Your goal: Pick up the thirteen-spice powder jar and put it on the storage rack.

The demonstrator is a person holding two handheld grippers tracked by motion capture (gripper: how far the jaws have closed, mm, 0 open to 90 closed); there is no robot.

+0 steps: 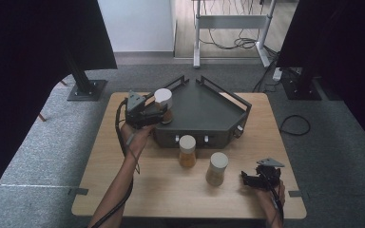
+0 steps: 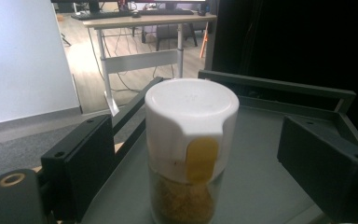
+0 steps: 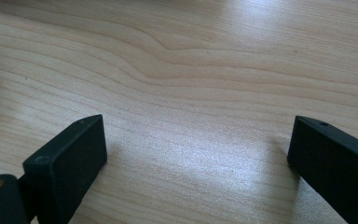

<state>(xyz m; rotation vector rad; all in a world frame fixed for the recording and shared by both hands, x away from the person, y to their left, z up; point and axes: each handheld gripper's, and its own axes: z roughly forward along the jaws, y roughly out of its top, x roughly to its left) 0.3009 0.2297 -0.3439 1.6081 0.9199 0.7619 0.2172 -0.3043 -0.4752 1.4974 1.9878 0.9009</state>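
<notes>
The left gripper [image 2: 191, 154] straddles a jar [image 2: 189, 149] at the tray's [image 1: 204, 111] left edge, jaws apart. Rigid, light, probably slick: grip below the cap. The right gripper [image 3: 196, 163] is parted, empty.

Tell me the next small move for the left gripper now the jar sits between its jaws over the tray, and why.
Probably draw the left gripper straight back. Its jaws stand wide open, gaps on both sides of the white-lidded jar, which seems to stand upright on the grey tray. Two more jars wait on the table.
</notes>
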